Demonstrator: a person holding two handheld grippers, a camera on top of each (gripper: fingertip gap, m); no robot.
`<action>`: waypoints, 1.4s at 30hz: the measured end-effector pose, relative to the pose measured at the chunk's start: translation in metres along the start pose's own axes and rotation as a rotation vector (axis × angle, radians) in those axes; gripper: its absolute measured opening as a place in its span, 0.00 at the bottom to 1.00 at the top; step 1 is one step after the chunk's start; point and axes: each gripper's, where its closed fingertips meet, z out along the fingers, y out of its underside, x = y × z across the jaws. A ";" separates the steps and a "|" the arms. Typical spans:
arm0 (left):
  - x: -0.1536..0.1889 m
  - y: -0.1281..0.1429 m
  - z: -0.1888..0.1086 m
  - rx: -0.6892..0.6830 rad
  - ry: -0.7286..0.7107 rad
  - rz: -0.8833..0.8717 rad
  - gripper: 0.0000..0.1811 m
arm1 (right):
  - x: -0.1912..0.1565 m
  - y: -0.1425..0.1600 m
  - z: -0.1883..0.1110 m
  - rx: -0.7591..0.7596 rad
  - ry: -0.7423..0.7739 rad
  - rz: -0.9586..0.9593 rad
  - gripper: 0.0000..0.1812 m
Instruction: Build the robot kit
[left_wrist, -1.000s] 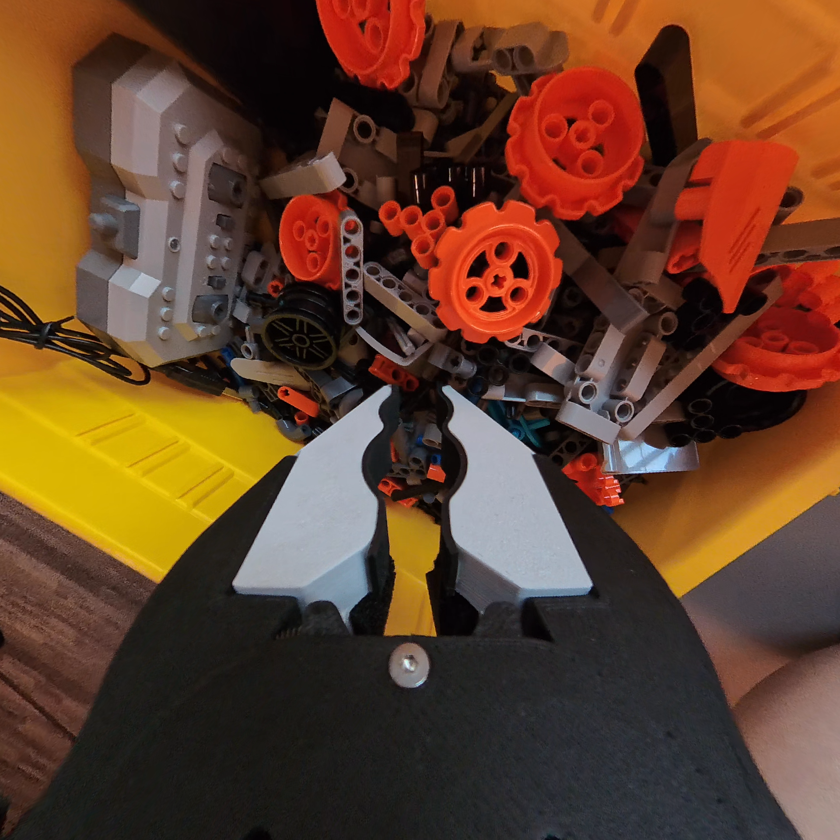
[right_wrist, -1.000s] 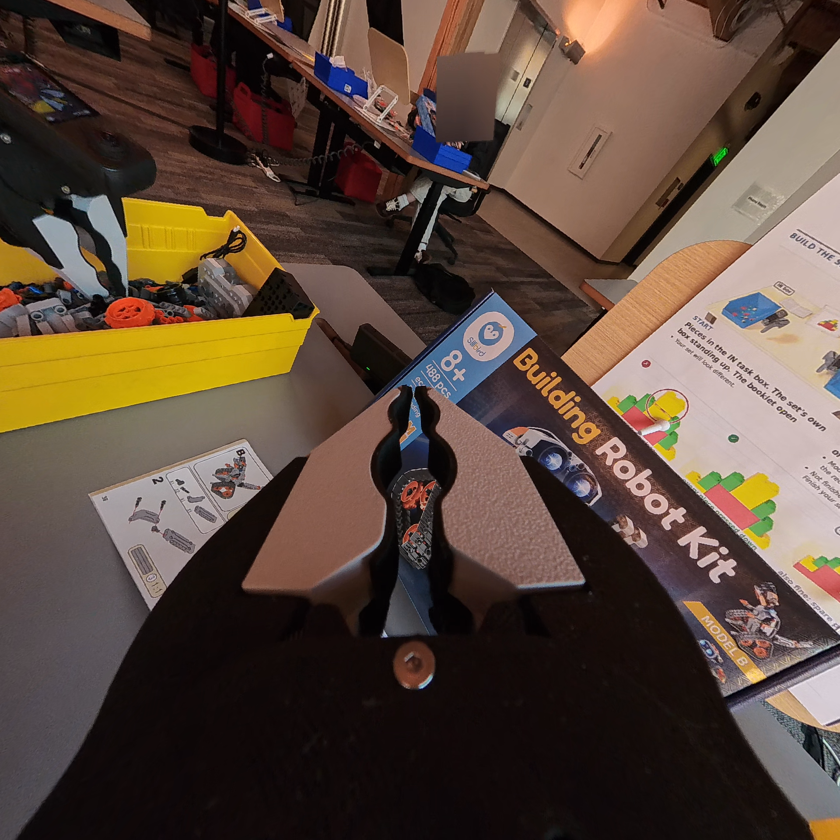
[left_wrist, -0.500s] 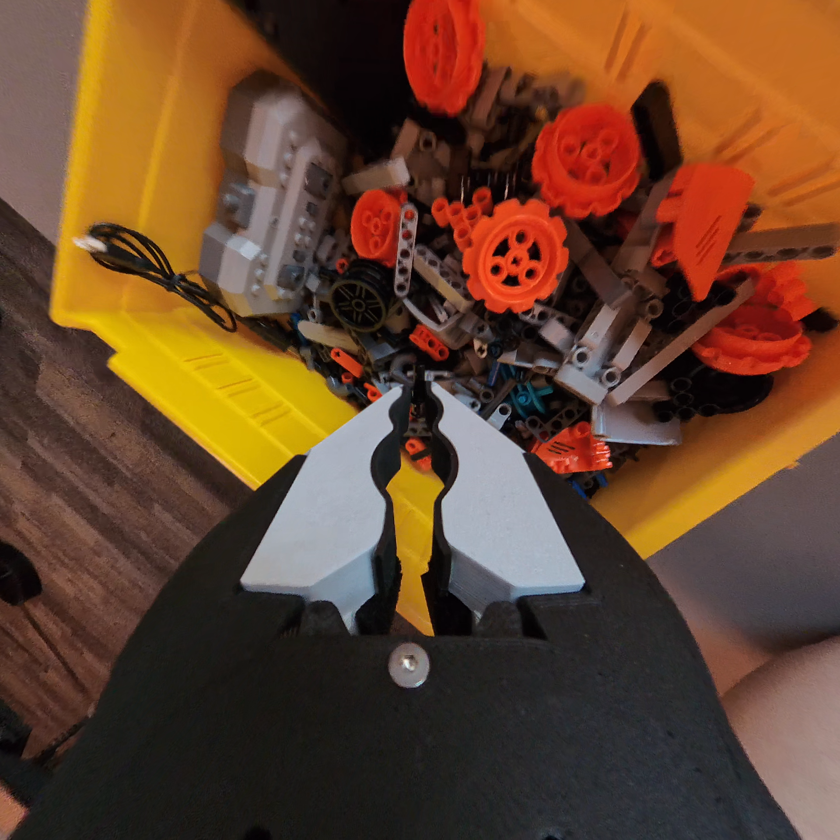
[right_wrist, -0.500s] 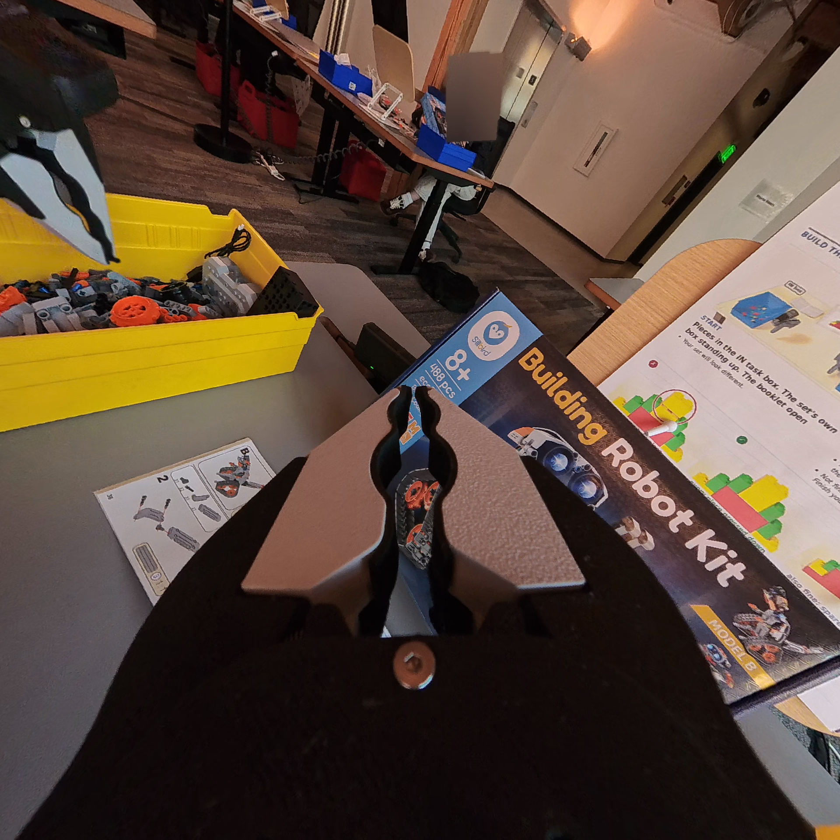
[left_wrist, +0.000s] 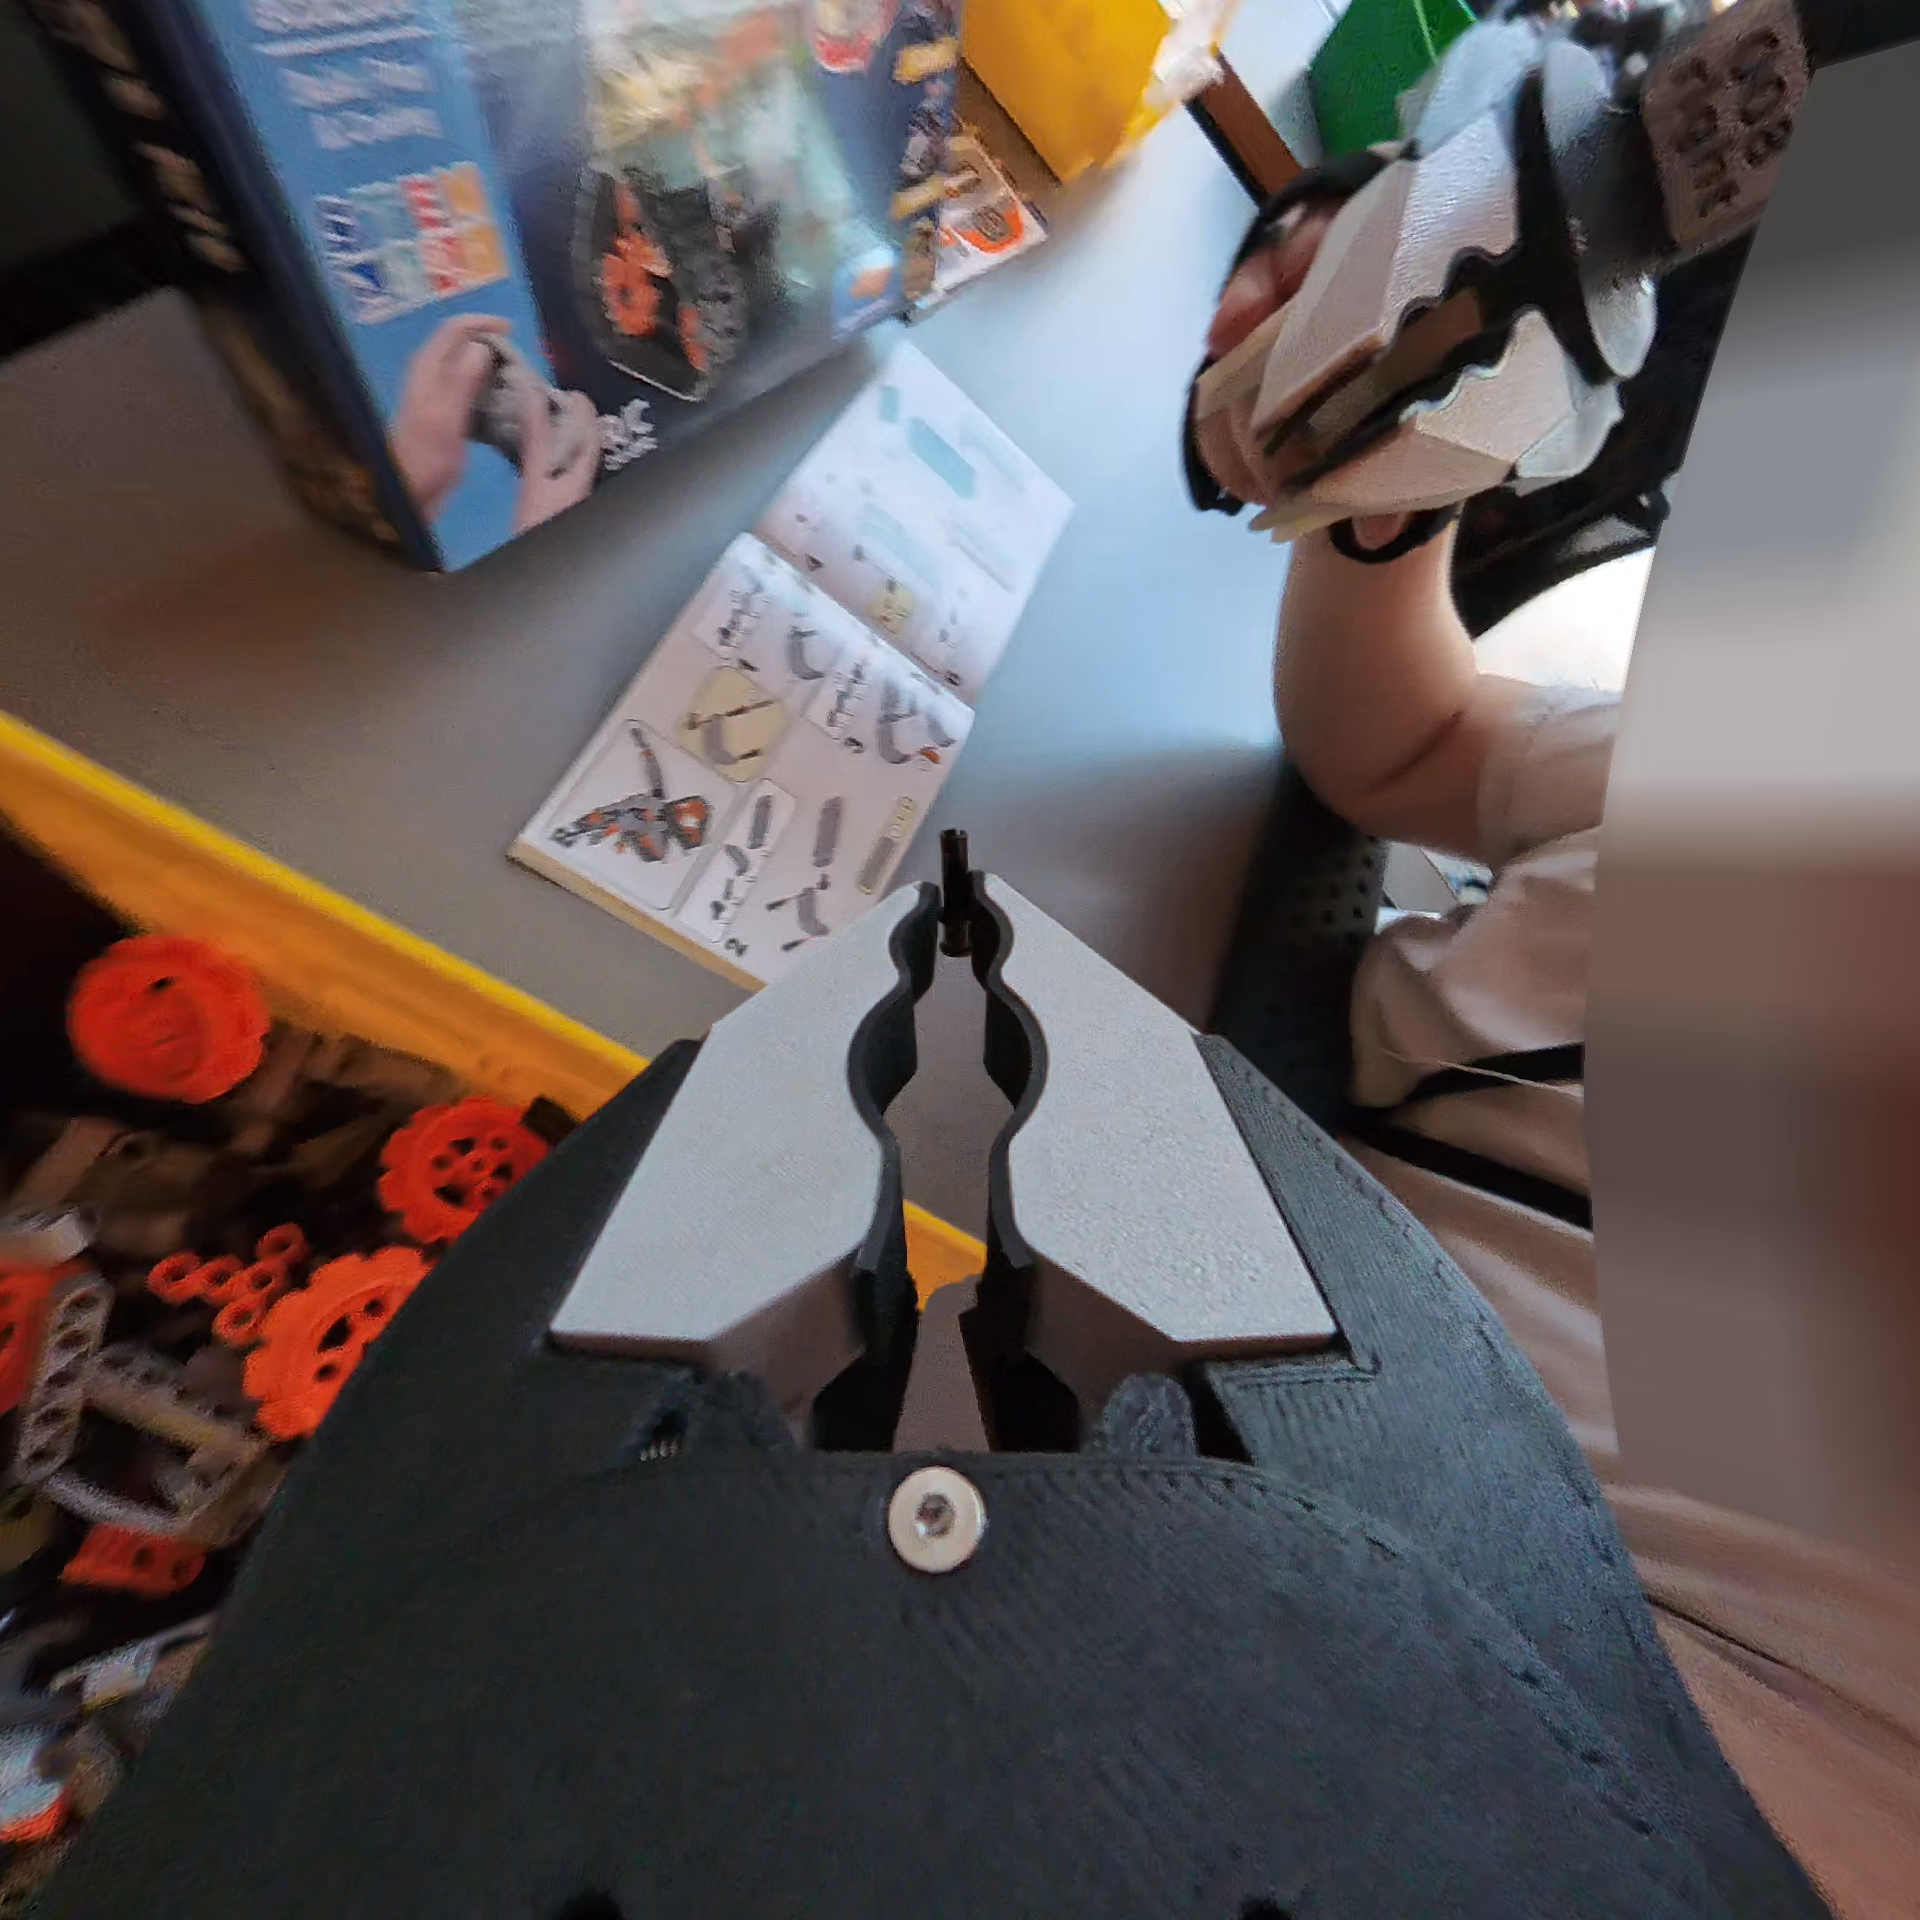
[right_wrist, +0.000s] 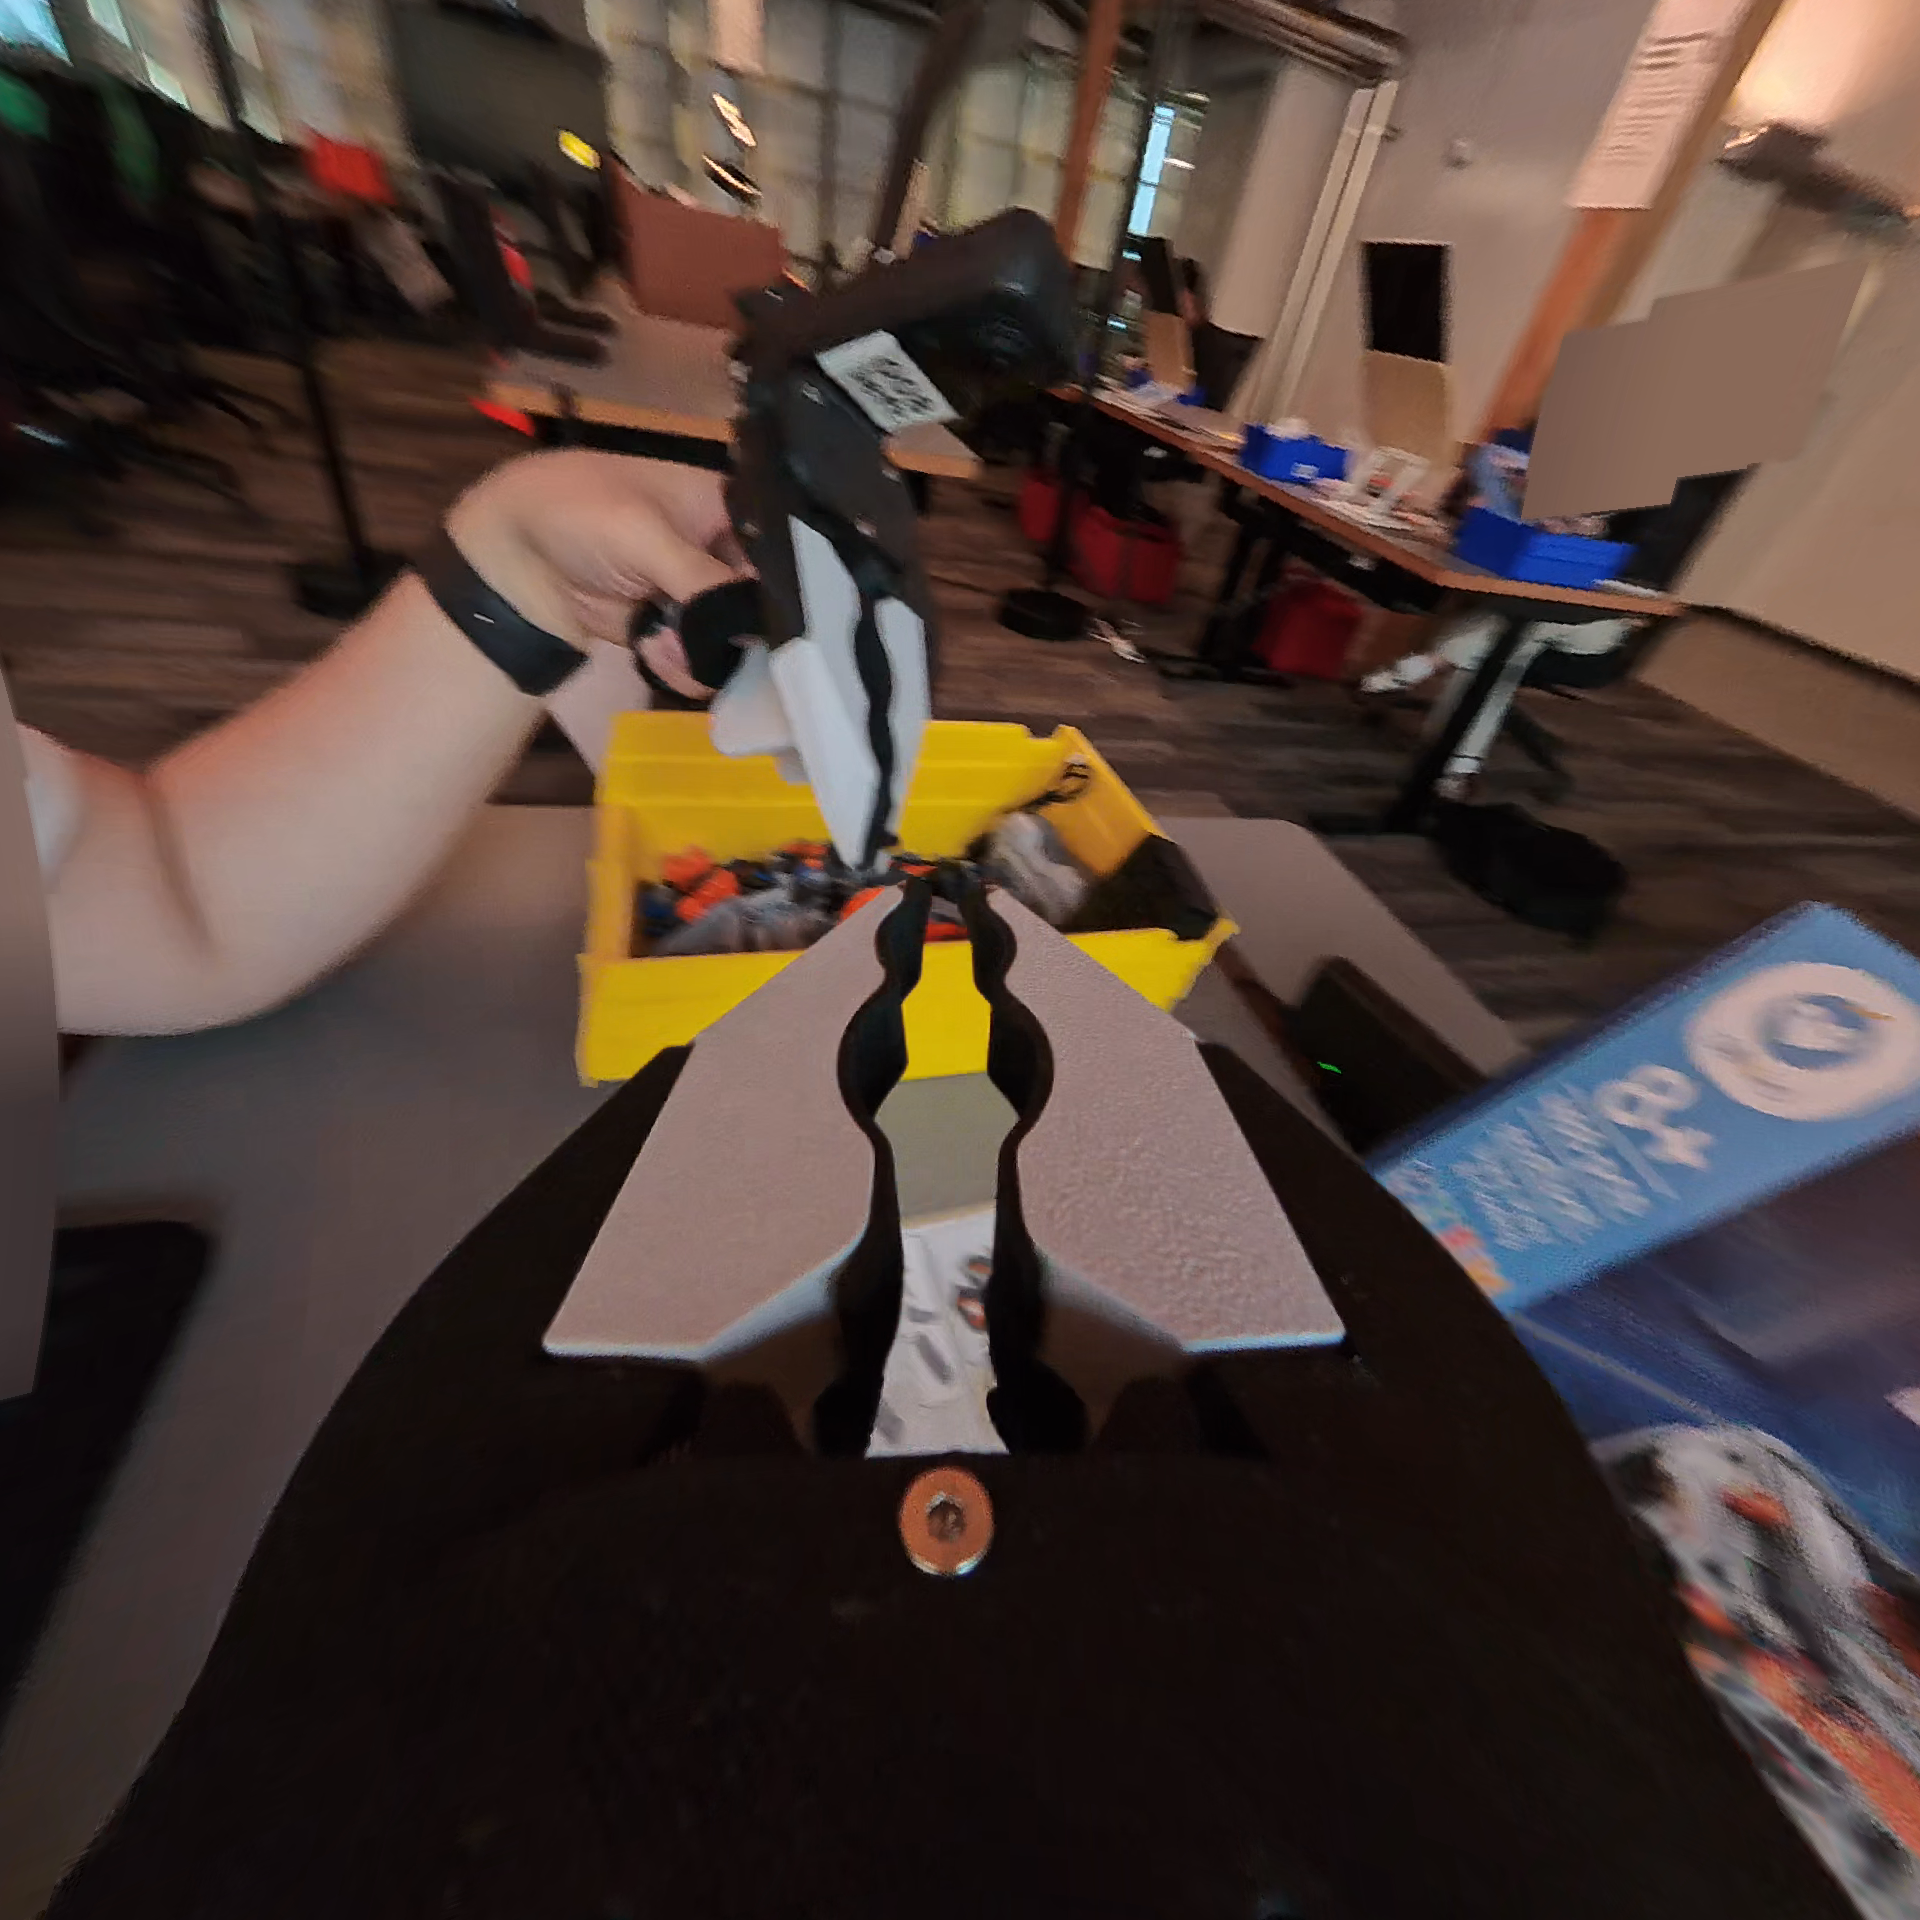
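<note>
Black plastic, in the form of a short slim connector pin (left_wrist: 952, 878), is gripped at the very tips of the left gripper (left_wrist: 953, 909), whose jaws are clenched on its lower end. The pin's long axis is laid in line with the fingers, and its free end is pointed forward, away from the camera, toward the open white instruction booklet (left_wrist: 810, 707) lying flat on the grey surface (left_wrist: 312, 623). The pin is held in the air just beyond the near rim of the yellow plastic bin (left_wrist: 312, 935), in which orange toothed wheels (left_wrist: 166, 1018) and grey beams are heaped. A blue and black cardboard kit box (left_wrist: 468, 260) is stood beyond the booklet. The right gripper (right_wrist: 938, 899) is raised well apart from the left one, on the far side of the booklet; its jaws are drawn almost together and nothing can be made out between them, though blur is heavy there. Each gripper is carried by a person's hand.
</note>
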 end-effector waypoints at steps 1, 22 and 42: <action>0.005 0.002 0.007 -0.027 0.013 0.020 0.02 | -0.008 0.001 0.003 0.007 -0.057 0.035 0.04; 0.056 0.057 0.060 -0.413 -0.012 0.361 0.02 | -0.087 0.067 0.023 -0.178 -0.539 0.026 0.02; 0.020 0.025 0.040 -0.240 -0.166 0.281 0.33 | -0.040 0.100 0.020 -0.309 -0.396 0.222 0.02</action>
